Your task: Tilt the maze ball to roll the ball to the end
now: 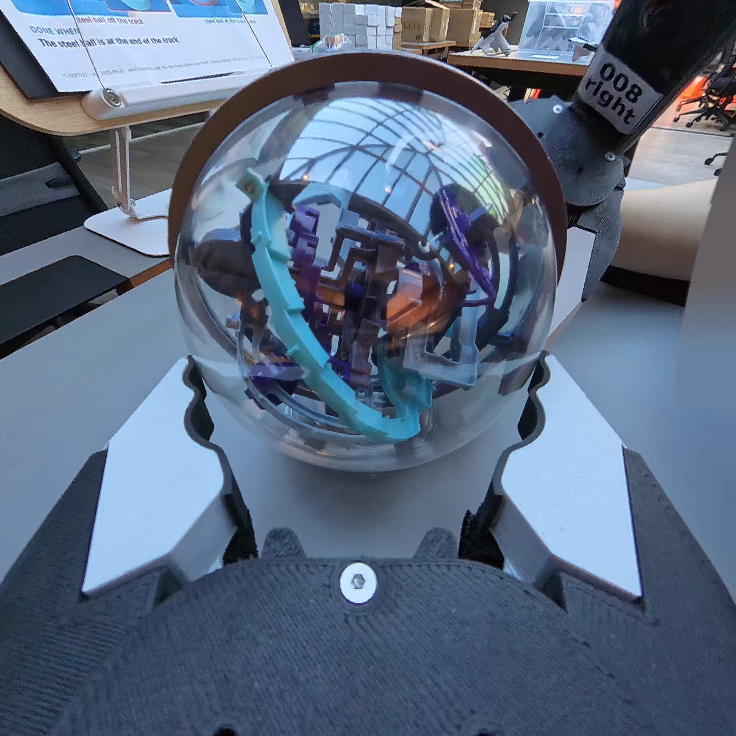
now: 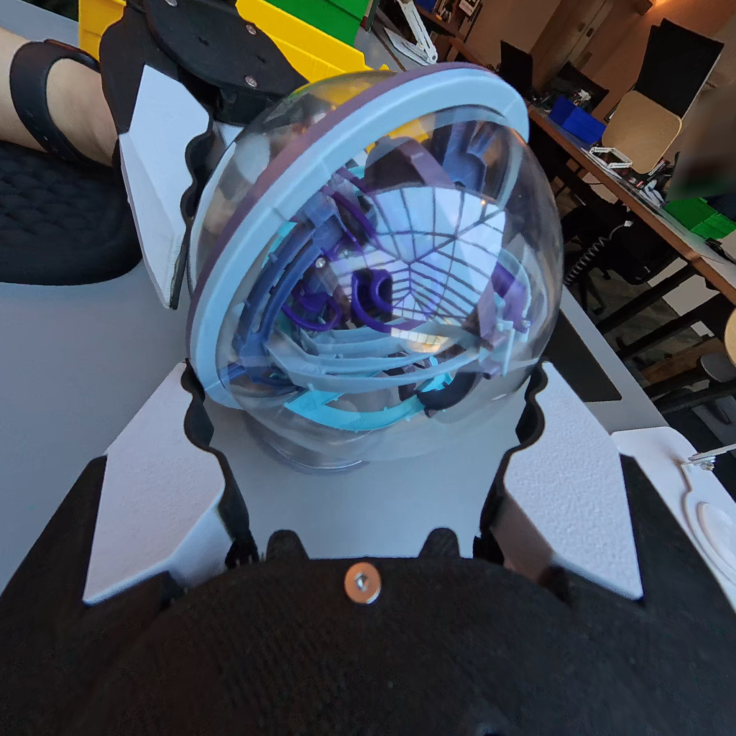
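Left gripper (image 1: 365,382) clamped on maze ball (image 1: 364,259), fingertips pressing its lower sides. Right gripper (image 2: 360,388) also gripping the maze ball (image 2: 374,255) from another side. Clear sphere, teal and purple tracks inside, ring tilted, held just above grey worktop (image 1: 79,398). Small steel ball not discernible. Instruction sheet stand (image 1: 131,79) behind.

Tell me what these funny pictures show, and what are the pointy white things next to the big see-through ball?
A person holds two hand grabbers, each with a camera looking along its two white fingers. One picture is from the left gripper, the other from the right gripper. The clear maze ball, full of turquoise and purple tracks, sits low over the grey table. Both grippers press its sides from opposite ends, ready to tilt it. Behind stands an instruction sheet. I cannot pick out the small steel ball.
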Demonstrator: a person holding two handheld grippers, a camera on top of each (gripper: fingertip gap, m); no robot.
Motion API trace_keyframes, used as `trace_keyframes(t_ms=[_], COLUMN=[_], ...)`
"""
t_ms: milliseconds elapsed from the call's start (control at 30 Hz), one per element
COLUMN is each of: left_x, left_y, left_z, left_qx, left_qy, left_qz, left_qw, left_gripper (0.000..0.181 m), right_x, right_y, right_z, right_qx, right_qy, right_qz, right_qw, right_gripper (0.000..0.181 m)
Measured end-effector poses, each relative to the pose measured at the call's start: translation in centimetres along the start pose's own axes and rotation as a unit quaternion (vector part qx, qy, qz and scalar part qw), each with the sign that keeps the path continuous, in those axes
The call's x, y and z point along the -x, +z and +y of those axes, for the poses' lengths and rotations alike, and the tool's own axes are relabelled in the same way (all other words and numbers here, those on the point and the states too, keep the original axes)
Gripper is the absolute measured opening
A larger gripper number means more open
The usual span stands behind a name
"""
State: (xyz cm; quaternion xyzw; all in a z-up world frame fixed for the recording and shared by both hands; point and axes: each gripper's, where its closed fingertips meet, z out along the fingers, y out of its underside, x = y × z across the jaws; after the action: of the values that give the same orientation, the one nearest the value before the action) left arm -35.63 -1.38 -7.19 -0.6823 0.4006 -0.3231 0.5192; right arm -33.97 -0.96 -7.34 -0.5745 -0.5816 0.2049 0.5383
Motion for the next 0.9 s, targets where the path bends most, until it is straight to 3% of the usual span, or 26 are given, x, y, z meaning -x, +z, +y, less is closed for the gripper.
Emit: trace_keyframes(t_ms=[900], left_x=[-0.51], left_y=[0.13], left_z=[-0.86], left_qx=[-0.022], left_qy=[0.005], left_qz=[0.008], left_qw=[1.000], left_gripper=[0.154], right_x=[0.42], right_y=[-0.36], right_z=[0.54], right_qx=[-0.023], right_qy=[0.045], right_qz=[0.009], right_qw=[0.999], right_gripper=[0.156])
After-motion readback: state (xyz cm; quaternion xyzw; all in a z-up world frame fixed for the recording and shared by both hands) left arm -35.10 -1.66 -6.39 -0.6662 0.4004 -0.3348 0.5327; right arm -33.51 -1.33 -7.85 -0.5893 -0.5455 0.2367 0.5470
